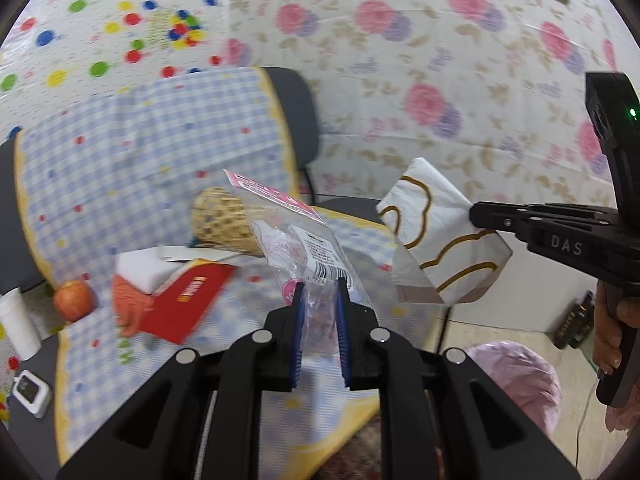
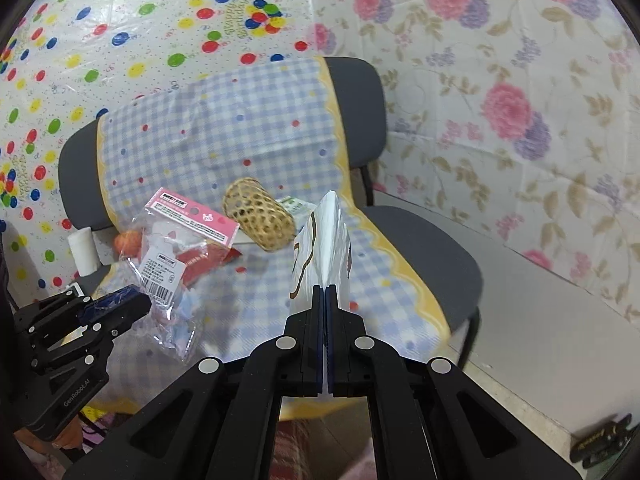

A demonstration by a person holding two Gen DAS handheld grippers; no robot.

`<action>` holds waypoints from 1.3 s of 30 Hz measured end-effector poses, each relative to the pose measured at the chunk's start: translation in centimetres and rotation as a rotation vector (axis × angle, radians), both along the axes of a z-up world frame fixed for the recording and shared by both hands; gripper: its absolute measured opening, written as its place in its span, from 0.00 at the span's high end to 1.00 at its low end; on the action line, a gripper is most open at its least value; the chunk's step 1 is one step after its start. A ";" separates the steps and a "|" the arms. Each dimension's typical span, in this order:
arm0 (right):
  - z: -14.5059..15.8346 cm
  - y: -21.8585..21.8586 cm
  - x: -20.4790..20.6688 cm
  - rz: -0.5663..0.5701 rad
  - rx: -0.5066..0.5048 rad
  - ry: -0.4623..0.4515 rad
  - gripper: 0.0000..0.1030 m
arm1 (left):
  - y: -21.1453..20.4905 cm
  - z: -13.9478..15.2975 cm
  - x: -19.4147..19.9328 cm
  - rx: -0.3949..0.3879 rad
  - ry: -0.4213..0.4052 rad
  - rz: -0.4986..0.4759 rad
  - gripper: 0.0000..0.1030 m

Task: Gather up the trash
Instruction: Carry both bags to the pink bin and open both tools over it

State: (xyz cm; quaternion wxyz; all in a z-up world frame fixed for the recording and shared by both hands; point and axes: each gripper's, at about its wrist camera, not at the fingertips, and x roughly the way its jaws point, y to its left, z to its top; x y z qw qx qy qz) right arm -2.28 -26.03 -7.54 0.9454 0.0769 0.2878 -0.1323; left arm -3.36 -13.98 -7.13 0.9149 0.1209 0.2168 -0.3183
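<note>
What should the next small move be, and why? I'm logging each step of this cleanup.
Probably carry both pieces over to the pink-lined bin and let go. The left gripper is clamped on the clear plastic packet, the right gripper on the white wrapper, both lifted off the chair.

I'm looking at what seems a makeshift indoor recording corner, not a lived-in home: floral sheeting (image 2: 500,92) and balloon-print party sheeting (image 2: 120,40) cover the walls, and an office chair (image 2: 432,248) draped in gingham cloth (image 2: 224,140) carries staged clutter.
</note>
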 end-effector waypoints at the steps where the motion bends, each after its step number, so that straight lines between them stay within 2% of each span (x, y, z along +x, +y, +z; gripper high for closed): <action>1: -0.2 -0.1 -0.8 -0.014 -0.013 0.010 0.98 | -0.6 -0.2 -0.5 0.004 0.001 -0.020 0.88; 6: -1.4 -0.9 -4.5 -0.083 -0.042 0.061 0.98 | -3.5 -1.7 -2.7 0.016 0.031 -0.119 0.88; 17: -5.0 -3.1 -11.0 -0.247 -0.021 0.157 0.98 | -8.8 -5.1 -7.0 0.070 0.062 -0.292 0.88; 23: -6.4 -4.5 -13.2 -0.303 -0.003 0.197 0.98 | -11.4 -7.1 -8.4 0.128 0.086 -0.361 0.87; 30: -8.2 -6.1 -14.7 -0.348 0.042 0.231 0.95 | -13.6 -8.2 -9.2 0.181 0.096 -0.415 0.84; 31: -8.4 -6.3 -14.8 -0.352 0.046 0.237 0.95 | -14.0 -8.3 -9.2 0.191 0.102 -0.416 0.82; 32: -8.8 -6.5 -14.9 -0.356 0.054 0.242 0.95 | -14.2 -8.5 -9.2 0.199 0.109 -0.415 0.74; 33: -9.1 -6.8 -14.9 -0.358 0.065 0.247 0.95 | -14.4 -8.6 -9.1 0.206 0.115 -0.412 0.57; 34: -9.3 -7.0 -14.9 -0.360 0.075 0.248 0.95 | -14.5 -8.6 -9.1 0.206 0.116 -0.404 0.48; 35: -9.5 -7.3 -15.0 -0.363 0.087 0.251 0.89 | -14.5 -8.6 -9.0 0.202 0.116 -0.396 0.39; 36: -9.6 -7.4 -15.0 -0.366 0.095 0.250 0.77 | -14.4 -8.5 -8.9 0.194 0.120 -0.391 0.38; 38: -9.6 -7.6 -15.2 -0.373 0.100 0.238 0.68 | -14.2 -8.4 -8.5 0.193 0.124 -0.379 0.38; 39: -9.5 -7.7 -15.2 -0.374 0.098 0.237 0.68 | -14.0 -8.3 -8.3 0.193 0.121 -0.365 0.38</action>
